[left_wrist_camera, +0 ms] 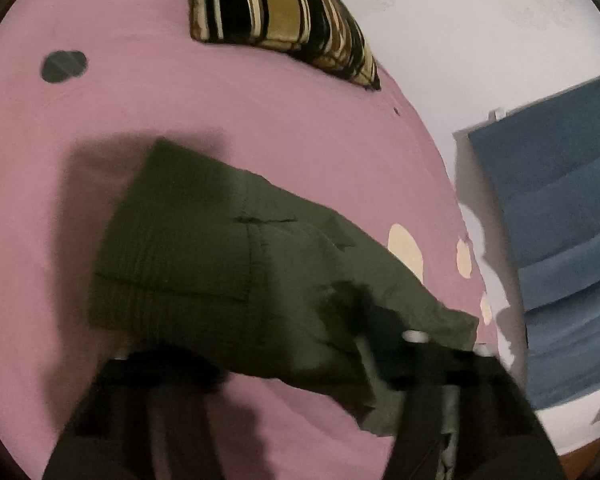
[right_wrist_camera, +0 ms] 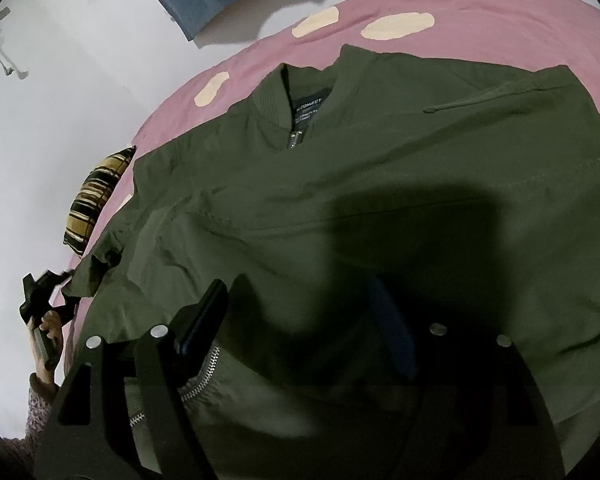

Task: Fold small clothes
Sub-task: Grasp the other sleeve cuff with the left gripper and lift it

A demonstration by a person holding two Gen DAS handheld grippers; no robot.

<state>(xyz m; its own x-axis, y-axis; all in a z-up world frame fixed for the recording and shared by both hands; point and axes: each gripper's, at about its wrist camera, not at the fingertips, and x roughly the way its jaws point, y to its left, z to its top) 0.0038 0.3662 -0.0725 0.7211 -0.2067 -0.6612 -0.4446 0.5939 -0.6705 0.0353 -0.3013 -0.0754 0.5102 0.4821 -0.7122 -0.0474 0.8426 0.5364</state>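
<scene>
A dark olive green zip jacket (right_wrist_camera: 360, 184) lies spread on a pink bedsheet (right_wrist_camera: 500, 16), collar (right_wrist_camera: 296, 96) toward the far side. In the right wrist view my right gripper (right_wrist_camera: 304, 316) hovers open just above the jacket's lower front, near the zipper (right_wrist_camera: 204, 380). The left gripper (right_wrist_camera: 40, 300) shows at the far left there, at the end of a sleeve (right_wrist_camera: 96, 264). In the left wrist view the sleeve (left_wrist_camera: 228, 264) hangs lifted over the sheet (left_wrist_camera: 180, 92), its end caught by the left gripper's (left_wrist_camera: 300, 360) right finger (left_wrist_camera: 412, 364). That view is blurred.
A striped black and gold pillow (left_wrist_camera: 284, 12) lies at the far end of the bed. The sheet has cream spots (left_wrist_camera: 404, 248) and a dark spot (left_wrist_camera: 64, 66). A blue cloth (left_wrist_camera: 560, 220) hangs against the white wall beside the bed.
</scene>
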